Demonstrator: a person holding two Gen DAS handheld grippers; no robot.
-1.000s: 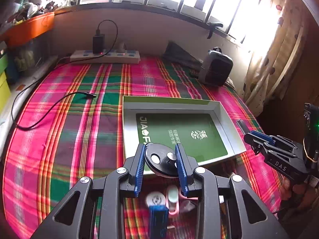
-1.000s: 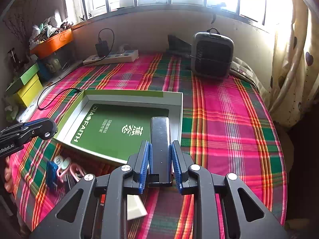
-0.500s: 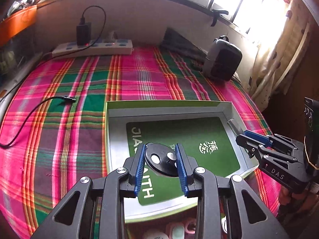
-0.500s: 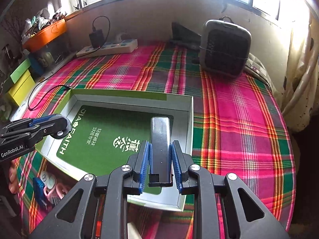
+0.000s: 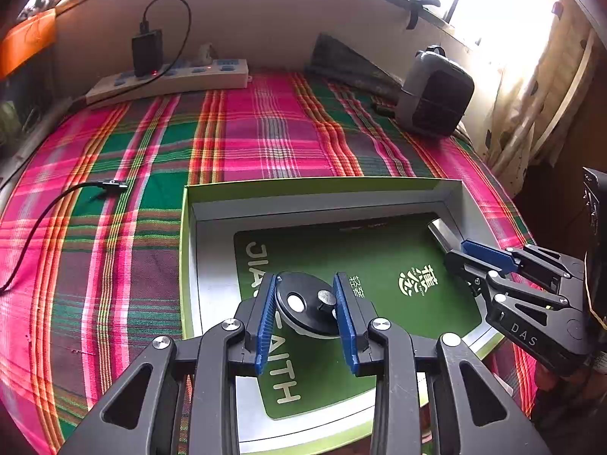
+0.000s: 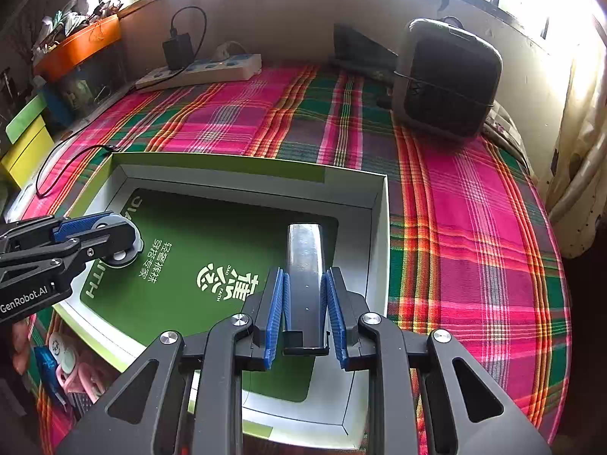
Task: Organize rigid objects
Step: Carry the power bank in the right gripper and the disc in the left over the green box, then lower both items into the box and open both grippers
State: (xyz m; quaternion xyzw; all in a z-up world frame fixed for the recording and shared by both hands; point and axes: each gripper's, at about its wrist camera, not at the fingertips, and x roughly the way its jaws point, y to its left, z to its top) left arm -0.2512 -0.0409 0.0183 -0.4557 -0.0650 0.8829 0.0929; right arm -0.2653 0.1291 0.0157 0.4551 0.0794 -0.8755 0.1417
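Bed (image 5: 265,132) with the plaid cover is taking up most of both views, and the shallow box (image 6: 379,204) with the green insert is sitting open in the middle of it. Both grippers are hanging over that box, so the step in hand looks like the drop-off: two rigid items are being carried in at once.

Right gripper (image 6: 305,318) is clamping a long dark bar (image 6: 305,258), pads pressing on both of its sides, and the bar is pointing toward the far wall of the box, over the right side of the insert. Whether its tip is touching the insert is hard to call.

Left gripper (image 5: 306,316) is holding a black disc (image 5: 303,303) with a couple of silver studs on its face, fingers narrowed onto its edges. That disc is hovering over the left end of the insert, above the white lettering.

Next move probably calls for lowering each piece until it is resting flat on the insert, then opening the fingers and backing out without dragging anything. Keeping the two apart matters, since both grippers are sharing one box.

Small leftovers (image 6: 68,364) are lying just outside the near left corner of the box, so more trips seem to be waiting.
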